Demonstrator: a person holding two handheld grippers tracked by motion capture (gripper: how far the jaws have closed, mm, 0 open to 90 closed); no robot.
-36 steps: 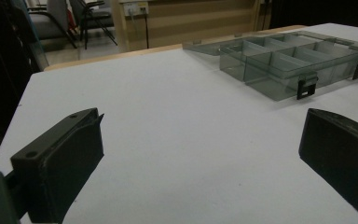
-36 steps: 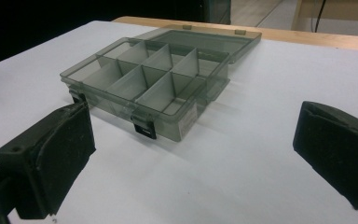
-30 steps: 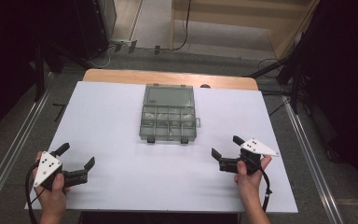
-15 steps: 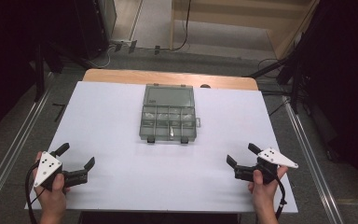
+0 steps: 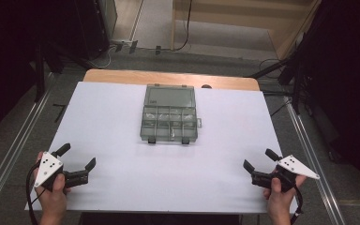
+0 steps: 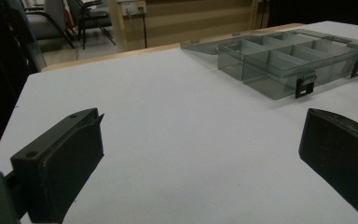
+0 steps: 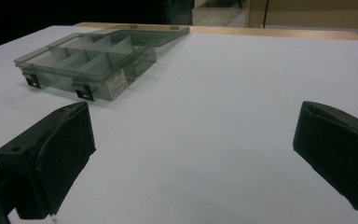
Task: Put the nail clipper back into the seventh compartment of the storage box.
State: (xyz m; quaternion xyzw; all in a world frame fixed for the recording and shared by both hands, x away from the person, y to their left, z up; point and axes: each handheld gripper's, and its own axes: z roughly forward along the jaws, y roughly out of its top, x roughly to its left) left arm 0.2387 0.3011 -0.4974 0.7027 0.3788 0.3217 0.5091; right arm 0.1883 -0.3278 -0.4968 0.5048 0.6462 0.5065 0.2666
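Both sets of fingers spread wide and holding nothing: left gripper, right gripper, each low over the worktop near its front corners. Compartment box sits well ahead, between them, lid open, untouched; I'd say nothing has started yet.

No text, brand, number or sign can be read. One small white label is seen on the side wall of the clear plastic box, just beside the nearer of its two black latches in the right gripper view. Dark print is carried on it, but the print is too small and blurred to be made out. In the high view the label is seen only as a pale speck on the box's right side.
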